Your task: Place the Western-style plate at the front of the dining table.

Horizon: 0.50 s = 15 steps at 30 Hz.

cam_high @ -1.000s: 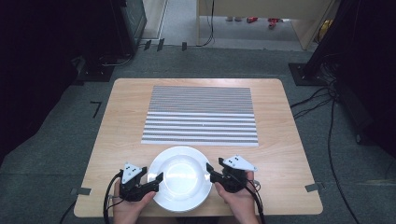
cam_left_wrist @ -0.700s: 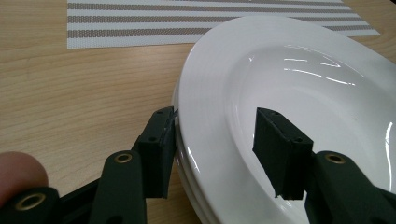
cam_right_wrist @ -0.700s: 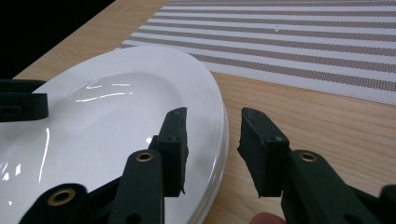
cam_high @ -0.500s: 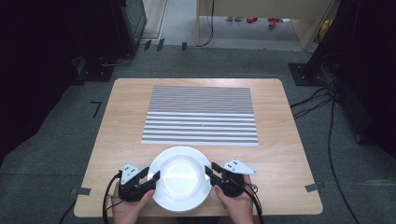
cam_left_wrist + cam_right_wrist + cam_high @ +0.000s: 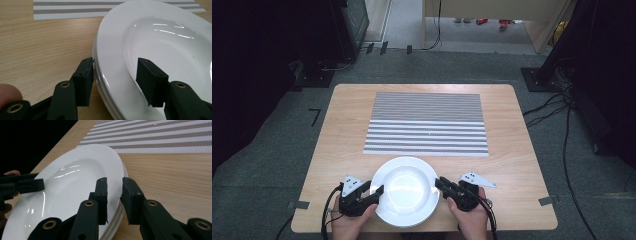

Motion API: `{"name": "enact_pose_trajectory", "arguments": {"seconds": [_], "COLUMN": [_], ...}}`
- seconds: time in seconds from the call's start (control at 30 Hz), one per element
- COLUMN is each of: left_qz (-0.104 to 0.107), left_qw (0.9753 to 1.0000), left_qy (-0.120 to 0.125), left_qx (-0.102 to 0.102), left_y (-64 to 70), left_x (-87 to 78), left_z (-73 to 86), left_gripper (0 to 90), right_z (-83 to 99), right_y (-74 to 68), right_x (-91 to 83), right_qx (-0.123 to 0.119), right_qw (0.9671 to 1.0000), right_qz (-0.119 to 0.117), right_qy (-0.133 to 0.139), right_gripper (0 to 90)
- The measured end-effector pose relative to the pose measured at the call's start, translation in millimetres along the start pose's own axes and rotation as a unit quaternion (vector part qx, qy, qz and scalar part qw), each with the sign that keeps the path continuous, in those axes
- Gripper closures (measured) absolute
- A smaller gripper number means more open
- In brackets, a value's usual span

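Two stacked white plates (image 5: 406, 189) at the tabletop's (image 5: 512, 165) near edge, straddled at opposite rims by the left gripper (image 5: 115, 75), jaws wide, and right gripper (image 5: 114, 195), jaws narrow; likely stiff, glossy, slippery, breakable, best pinched at the rim

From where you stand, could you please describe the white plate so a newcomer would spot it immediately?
Start at the wooden table and find the striped placemat. Just nearer the person, by the table's near edge, sits the white plate, round and glossy, flanked by the left tool and right tool.
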<state>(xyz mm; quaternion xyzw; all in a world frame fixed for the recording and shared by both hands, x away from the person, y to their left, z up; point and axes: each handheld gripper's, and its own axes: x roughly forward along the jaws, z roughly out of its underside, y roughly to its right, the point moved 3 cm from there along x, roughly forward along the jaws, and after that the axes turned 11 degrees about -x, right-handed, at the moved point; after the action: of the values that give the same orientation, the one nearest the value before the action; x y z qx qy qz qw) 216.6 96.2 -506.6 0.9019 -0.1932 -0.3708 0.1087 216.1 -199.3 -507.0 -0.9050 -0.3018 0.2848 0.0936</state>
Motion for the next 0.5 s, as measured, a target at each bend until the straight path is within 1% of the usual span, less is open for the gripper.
{"name": "enact_pose_trajectory", "arguments": {"seconds": [0.07,0.13,0.2,0.23,0.27,0.3,0.33,0.37,0.4,0.43,0.47,0.5], "left_qz": [-0.001,0.000,-0.002,-0.003,-0.003,-0.004,-0.004,-0.004,-0.003,-0.002,-0.001,0.000], "left_qw": [1.0000,1.0000,1.0000,1.0000,1.0000,1.0000,1.0000,1.0000,1.0000,1.0000,1.0000,1.0000], "left_qy": [-0.001,-0.002,-0.001,-0.002,-0.002,-0.003,-0.003,-0.003,-0.004,-0.002,-0.002,-0.002], "left_qx": [-0.001,-0.001,-0.001,0.001,0.001,0.000,0.000,0.000,-0.001,-0.002,-0.002,-0.001], "left_y": [-0.1,-0.5,0.2,0.4,0.5,0.4,0.4,0.2,0.1,0.1,-0.1,-0.2], "left_x": [0.2,0.1,0.6,0.6,0.8,1.2,1.3,1.3,1.1,0.9,0.4,0.2], "left_z": [0.2,0.3,0.7,0.9,1.0,1.2,1.4,1.5,1.4,1.2,1.0,0.9], "left_gripper": [48.2,48.3,48.2,48.0,47.8,47.7,47.6,47.7,47.6,47.7,47.7,47.8], "right_z": [1.2,1.9,1.2,0.6,-0.2,-1.1,-2.0,-1.8,-1.0,-0.6,-0.7,-1.0], "right_y": [0.7,0.6,0.0,-0.1,0.3,-0.6,-2.9,-4.1,-5.5,-6.3,-6.1,-4.4], "right_x": [-0.3,-0.3,-1.1,-2.0,-2.6,-3.3,-2.9,-1.9,-1.0,-0.9,-1.1,-1.4], "right_qx": [0.012,0.010,0.012,0.015,0.018,0.036,0.064,0.064,0.048,0.036,0.036,0.036], "right_qw": [0.9999,0.9999,0.9999,0.9998,0.9996,0.9987,0.9959,0.9958,0.9976,0.9985,0.9984,0.9986], "right_qz": [-0.003,-0.001,0.000,-0.001,-0.007,-0.030,-0.063,-0.065,-0.049,-0.036,-0.036,-0.030], "right_qy": [0.002,0.002,0.009,0.012,0.020,0.019,0.012,0.008,0.013,0.021,0.022,0.024], "right_gripper": [76.8,76.8,77.1,77.3,79.6,78.4,78.5,79.4,79.9,79.4,78.1,77.7]}}
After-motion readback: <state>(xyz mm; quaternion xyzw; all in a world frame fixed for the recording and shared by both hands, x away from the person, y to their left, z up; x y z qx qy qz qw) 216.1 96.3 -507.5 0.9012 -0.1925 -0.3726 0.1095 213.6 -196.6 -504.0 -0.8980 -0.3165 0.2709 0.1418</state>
